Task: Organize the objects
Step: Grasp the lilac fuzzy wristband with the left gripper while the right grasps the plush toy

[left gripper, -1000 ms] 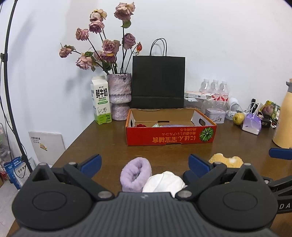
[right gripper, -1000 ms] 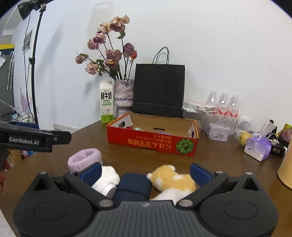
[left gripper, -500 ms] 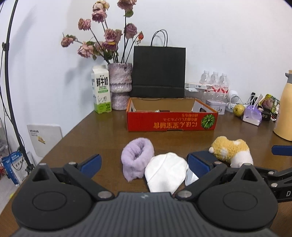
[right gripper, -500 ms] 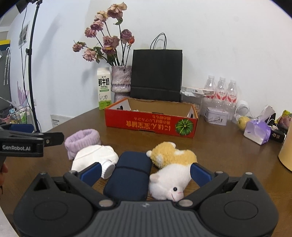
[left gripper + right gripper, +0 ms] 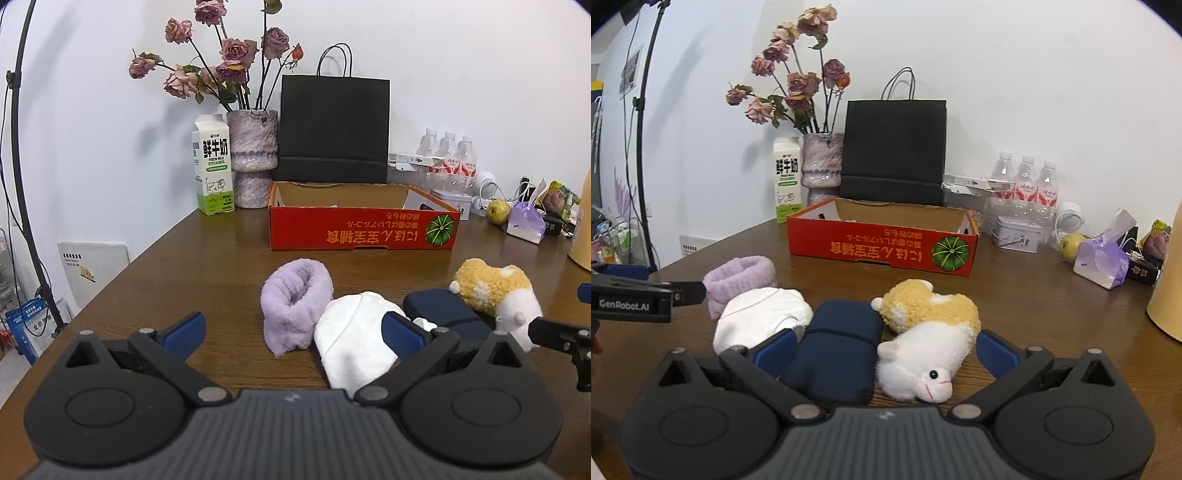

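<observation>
On the brown table (image 5: 207, 258) lies a row of soft items in front of a red cardboard box (image 5: 364, 225) (image 5: 882, 247). From left to right they are a purple fuzzy band (image 5: 295, 306) (image 5: 738, 277), a white cloth bundle (image 5: 351, 332) (image 5: 761, 321), a navy pouch (image 5: 439, 306) (image 5: 838, 350) and a yellow-and-white plush toy (image 5: 495, 291) (image 5: 923, 332). My left gripper (image 5: 291, 332) is open, its fingers either side of the band and bundle. My right gripper (image 5: 886, 349) is open around the pouch and plush. Neither holds anything.
Behind the box stand a milk carton (image 5: 213, 166), a vase of dried roses (image 5: 253, 158) and a black paper bag (image 5: 334, 129). Water bottles (image 5: 1027, 184), a tin (image 5: 1015, 234), a purple tissue pack (image 5: 1102, 262) and a yellow jug (image 5: 1167, 291) crowd the right. A light stand (image 5: 22, 147) rises left.
Both grippers have drawn back from the box toward the near edge. The soft items now show more fully ahead of the fingers. Nothing was grasped or shifted.
</observation>
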`<action>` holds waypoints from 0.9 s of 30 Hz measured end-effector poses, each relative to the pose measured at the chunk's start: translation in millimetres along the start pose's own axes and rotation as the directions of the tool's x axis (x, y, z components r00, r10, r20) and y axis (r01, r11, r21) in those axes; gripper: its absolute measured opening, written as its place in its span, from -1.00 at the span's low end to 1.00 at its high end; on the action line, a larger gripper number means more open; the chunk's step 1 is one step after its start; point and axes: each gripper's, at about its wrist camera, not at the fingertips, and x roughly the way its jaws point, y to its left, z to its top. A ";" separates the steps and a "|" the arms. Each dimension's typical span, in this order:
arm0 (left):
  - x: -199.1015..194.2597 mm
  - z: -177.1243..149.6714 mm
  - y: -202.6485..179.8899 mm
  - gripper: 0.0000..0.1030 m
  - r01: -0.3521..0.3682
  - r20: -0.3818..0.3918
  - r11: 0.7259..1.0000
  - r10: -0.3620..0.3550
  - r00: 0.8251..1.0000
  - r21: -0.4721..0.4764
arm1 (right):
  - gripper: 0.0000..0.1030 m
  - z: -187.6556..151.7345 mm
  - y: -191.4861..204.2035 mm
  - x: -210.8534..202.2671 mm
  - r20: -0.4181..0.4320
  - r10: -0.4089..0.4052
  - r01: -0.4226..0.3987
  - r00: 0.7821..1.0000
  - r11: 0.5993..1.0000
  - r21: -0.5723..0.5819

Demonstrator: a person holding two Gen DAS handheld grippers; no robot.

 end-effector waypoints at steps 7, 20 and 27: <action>21.9 -0.2 0.4 1.00 0.011 0.008 1.000 -0.011 1.000 -0.010 | 1.00 -7.5 -7.5 9.3 -0.006 -0.021 0.021 1.000 1.000 0.009; 32.2 -6.2 1.0 1.00 0.061 0.049 0.998 -0.061 0.997 -0.015 | 1.00 -4.9 -20.1 48.8 -0.067 -0.060 0.063 0.996 0.997 0.041; 32.1 -5.9 0.2 1.00 0.063 0.047 0.998 -0.062 0.997 -0.017 | 1.00 0.4 -24.7 72.6 -0.115 -0.082 0.092 0.990 0.993 0.079</action>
